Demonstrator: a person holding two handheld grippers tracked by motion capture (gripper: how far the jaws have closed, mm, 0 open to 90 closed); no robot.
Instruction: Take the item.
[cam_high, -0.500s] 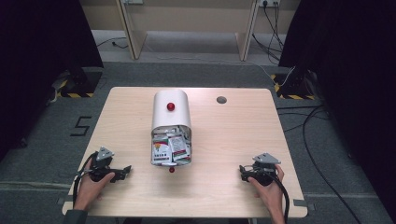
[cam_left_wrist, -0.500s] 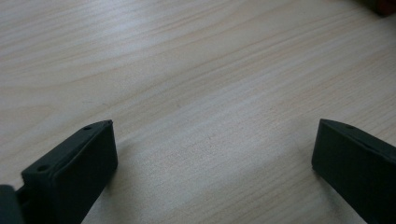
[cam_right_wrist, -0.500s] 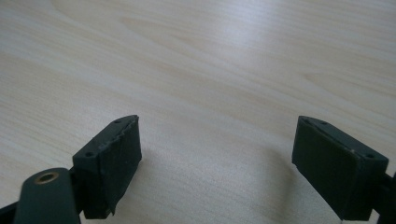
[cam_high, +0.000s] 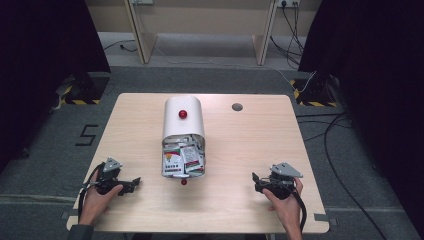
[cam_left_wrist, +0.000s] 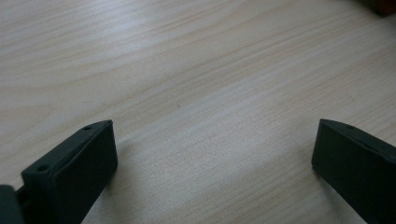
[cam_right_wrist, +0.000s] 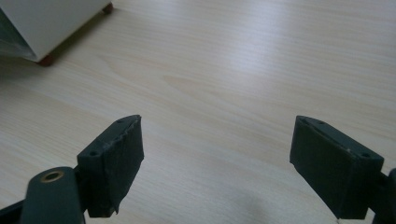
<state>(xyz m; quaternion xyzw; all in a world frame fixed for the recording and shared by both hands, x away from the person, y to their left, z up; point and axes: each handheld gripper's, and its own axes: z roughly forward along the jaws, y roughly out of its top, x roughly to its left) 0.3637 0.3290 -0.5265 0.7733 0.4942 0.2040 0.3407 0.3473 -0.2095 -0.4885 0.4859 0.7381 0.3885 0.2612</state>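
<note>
A white, round-topped container (cam_high: 183, 125) with a red knob (cam_high: 183, 114) lies in the middle of the wooden table (cam_high: 240, 145). Its open front end (cam_high: 183, 159) faces the person and holds several printed packets. A small red knob (cam_high: 184, 182) sits just in front of it. My left gripper (cam_high: 134, 184) rests on the table at the near left, pointing right, open with nothing between its jaws (cam_left_wrist: 215, 135). At the near right, my right gripper (cam_high: 256, 183) points left, also open and holding nothing (cam_right_wrist: 217, 123). In the right gripper view the container's white wall (cam_right_wrist: 46, 21) and a red foot (cam_right_wrist: 45, 60) appear at the upper left.
A grey round grommet (cam_high: 237, 106) is set in the table behind and right of the container. Bare wood lies between each gripper and the container. Cables (cam_high: 340, 145) run over the floor to the right of the table, and dark curtains hang on both sides.
</note>
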